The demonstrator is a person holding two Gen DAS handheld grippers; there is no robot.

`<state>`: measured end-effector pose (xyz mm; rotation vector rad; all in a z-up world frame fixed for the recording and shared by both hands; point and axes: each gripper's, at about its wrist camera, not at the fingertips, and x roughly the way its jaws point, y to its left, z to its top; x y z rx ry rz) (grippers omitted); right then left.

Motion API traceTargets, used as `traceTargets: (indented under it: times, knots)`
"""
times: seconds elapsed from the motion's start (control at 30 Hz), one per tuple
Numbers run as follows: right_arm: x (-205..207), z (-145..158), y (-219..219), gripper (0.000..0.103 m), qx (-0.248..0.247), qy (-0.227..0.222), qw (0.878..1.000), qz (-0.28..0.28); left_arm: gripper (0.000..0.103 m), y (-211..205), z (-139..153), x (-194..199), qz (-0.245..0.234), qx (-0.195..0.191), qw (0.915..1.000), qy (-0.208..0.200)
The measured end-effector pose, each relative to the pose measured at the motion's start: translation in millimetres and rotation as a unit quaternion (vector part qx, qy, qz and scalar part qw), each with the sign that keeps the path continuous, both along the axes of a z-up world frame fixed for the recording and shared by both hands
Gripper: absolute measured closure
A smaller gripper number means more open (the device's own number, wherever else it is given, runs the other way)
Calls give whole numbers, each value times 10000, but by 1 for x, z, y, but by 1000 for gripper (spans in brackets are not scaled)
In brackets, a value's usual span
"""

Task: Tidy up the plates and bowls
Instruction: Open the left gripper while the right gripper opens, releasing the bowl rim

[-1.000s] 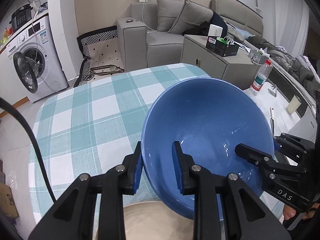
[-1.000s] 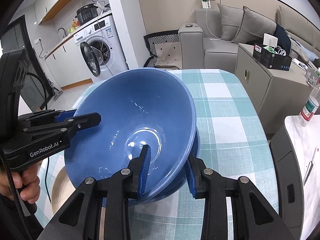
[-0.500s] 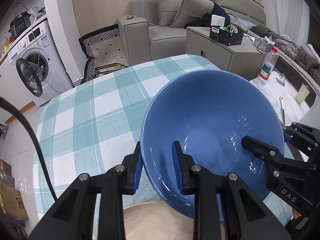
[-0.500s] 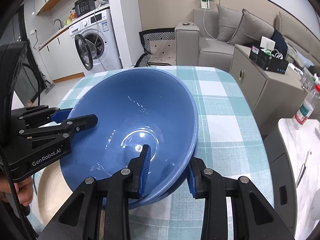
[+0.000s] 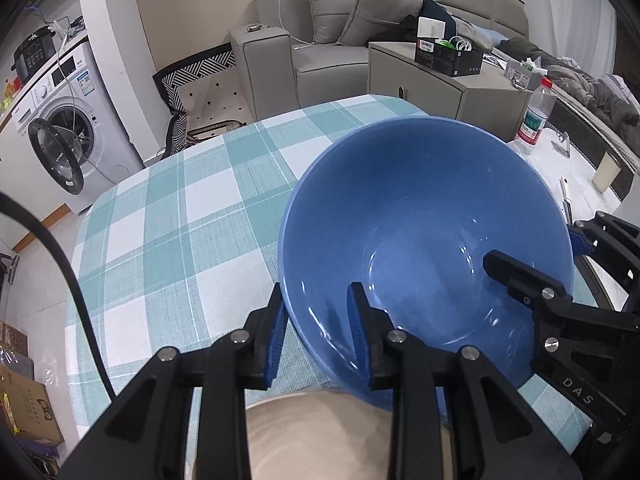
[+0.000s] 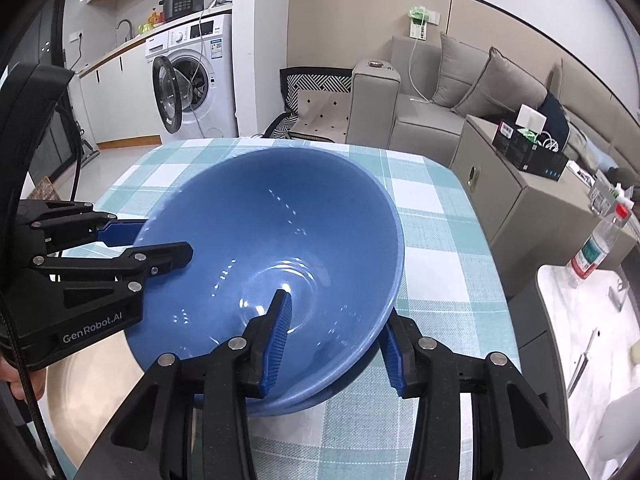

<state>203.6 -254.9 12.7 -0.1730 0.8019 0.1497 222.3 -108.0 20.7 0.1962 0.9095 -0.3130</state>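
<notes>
"DAS" marks the right gripper (image 5: 532,264); "GenRobot.AI" the left gripper (image 6: 160,240)

Bowl (image 5: 424,216) — glossy blue inside and out. Tablecloth (image 5: 168,236) — teal and white check with thin white lines. Plate (image 5: 320,436): pale beige. Left gripper (image 5: 316,332) and right gripper (image 6: 334,344): black bodies, blue pads, silver screws. Sofa (image 6: 436,92) and cushions grey. Washer (image 6: 192,76) white, dark door ring. Rug (image 5: 200,80): black-and-white stripes, cream centre with black diamonds. Bottle (image 5: 534,118): clear, red cap, green label.
</notes>
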Motion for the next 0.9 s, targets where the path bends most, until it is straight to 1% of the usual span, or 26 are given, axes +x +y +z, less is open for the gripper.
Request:
traceTargets:
  times: [0.1,0.2,0.27,0.3,0.37,0.43,0.5,0.53,0.6,0.7,0.73,0.77,0.8,0.9]
  knots:
    - [-2,0,2,53,-218,-97,9997,-1,73,1,-3,-1,-3,-23,10000,37]
    - [-3,0,1,52,-212,-101,9997,4,72,2,-5,-2,4,17,10000,48]
    - [-3,0,-1,52,-180,-89,9998,27,65,3,-5,-3,-3,-70,9999,73]
    - [-3,1,-2,51,-113,-89,9999,58,64,4,-5,-3,-22,-110,9999,88]
    - [-4,2,-6,45,91,-59,9998,173,57,5,-6,-4,-42,-136,9998,114]
    - [-3,2,-12,35,378,18,9988,298,52,7,-6,-4,-31,-199,9997,109]
    - [-3,3,-18,30,549,32,9979,331,51,11,-4,-6,-19,-361,9993,125]
    - [-4,4,-20,24,586,-11,9979,289,50,13,-4,-5,-16,-438,9989,153]
    - [-5,4,-25,18,661,-86,9976,198,49,18,-2,-5,18,-568,9982,191]
    - [-3,3,-35,14,959,-12,9953,148,47,26,-1,-4,138,-754,9968,221]
    - [-2,3,-40,12,1077,35,9941,132,39,28,-1,-3,166,-831,9961,256]
    - [-2,2,-43,10,1158,63,9932,110,27,31,-2,-3,215,-905,9952,295]
    - [-1,1,-47,7,1232,74,9923,90,23,33,-2,-3,262,-935,9948,296]
    - [-1,-1,-56,5,1429,116,9897,38,22,37,-3,-3,356,-977,9942,262]
